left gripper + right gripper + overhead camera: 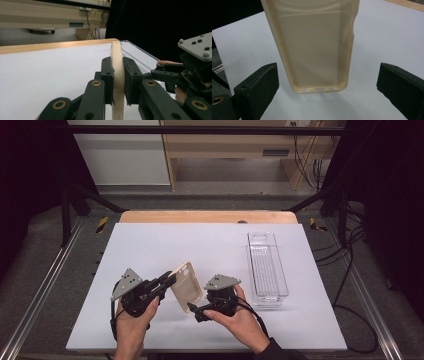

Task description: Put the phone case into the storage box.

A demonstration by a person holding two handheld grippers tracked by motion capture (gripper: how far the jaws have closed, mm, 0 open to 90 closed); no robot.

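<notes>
Soft, translucent phone case (186,286) in a pale amber-beige, rubbery and matte, rounded at the corners, with small port cutouts along its bottom edge (319,89) and a camera opening at the far upper corner. Thin-walled, shallow as a tray; seen edge-on (117,75) as a slim cream strip.

Left gripper (167,279): black plastic, hinged links with brass-coloured pivots, flat rubbery pads, a grey three-cornered plate on top. Jaws drawn in narrow and clamped on the case, one pad pressed against each face, the case standing upright between them and rising well above the fingertips. Case lifted clear of the table, tilted, reaching from the left jaws toward the right gripper.

Right gripper (196,310): same black build and grey plate, held in the right hand (235,317). Jaws spread wide, one blocky pad on either side of the case's bottom end, clear gaps on both sides, no contact. Bottom edge of the case hanging just ahead of and between these open jaws, its shadow on the surface below.

Under both: a smooth, matte white table (150,245) with a light wooden edge at the far side. Well to the right of the right gripper, a long, narrow, clear plastic bin (267,267), hard and glossy, ribbed along its floor, lying on the white surface.
</notes>
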